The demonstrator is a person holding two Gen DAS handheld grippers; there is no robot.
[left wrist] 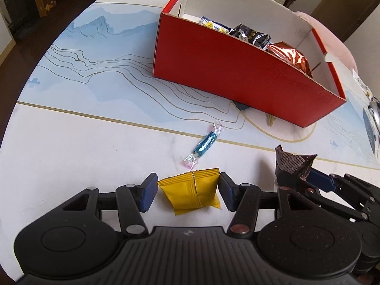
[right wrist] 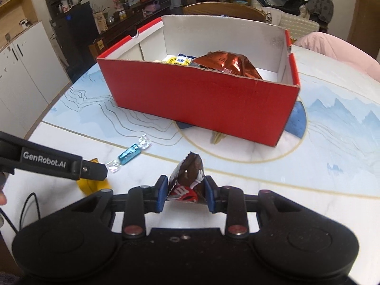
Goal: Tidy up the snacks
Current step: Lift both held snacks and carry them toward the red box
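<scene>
Plainly clamped: left gripper [left wrist: 188, 193] with both blue pads pressed on a yellow snack packet [left wrist: 192, 191], one pad at each side edge, packet seam facing up, its lower end hanging toward the gripper body. Likewise shut tight, right gripper [right wrist: 184, 191] on a brown chocolate-candy pouch [right wrist: 187, 178], pouch pinched upright between the pads, pointed top standing above them, red print near its lower end. From the left wrist view, same brown pouch [left wrist: 293, 165] just right of the yellow packet, with the right gripper's dark fingers [left wrist: 320, 180] behind it. Whether either packet touches the tabletop, cannot tell. Lying loose on the white table [left wrist: 71, 147], near and just beyond the yellow packet: a blue twist-wrapped candy [left wrist: 205, 143], tilted, clear wrapper ends splayed; seen again in the right wrist view [right wrist: 129, 154] beside the left gripper's arm. Further back, a red cardboard box [left wrist: 228, 76], open-topped, white inside, resting on the blue mountain-and-line pattern of the table. Inside it, already gathered: a copper foil bag [left wrist: 291, 55] leaning over the near wall, a black wrapped snack [left wrist: 251, 34] behind that, and a white-and-blue packet [left wrist: 212, 23] toward the far left corner. At the left edge of the right wrist view, a fingertip [right wrist: 2, 198] and a black cable [right wrist: 28, 204].
</scene>
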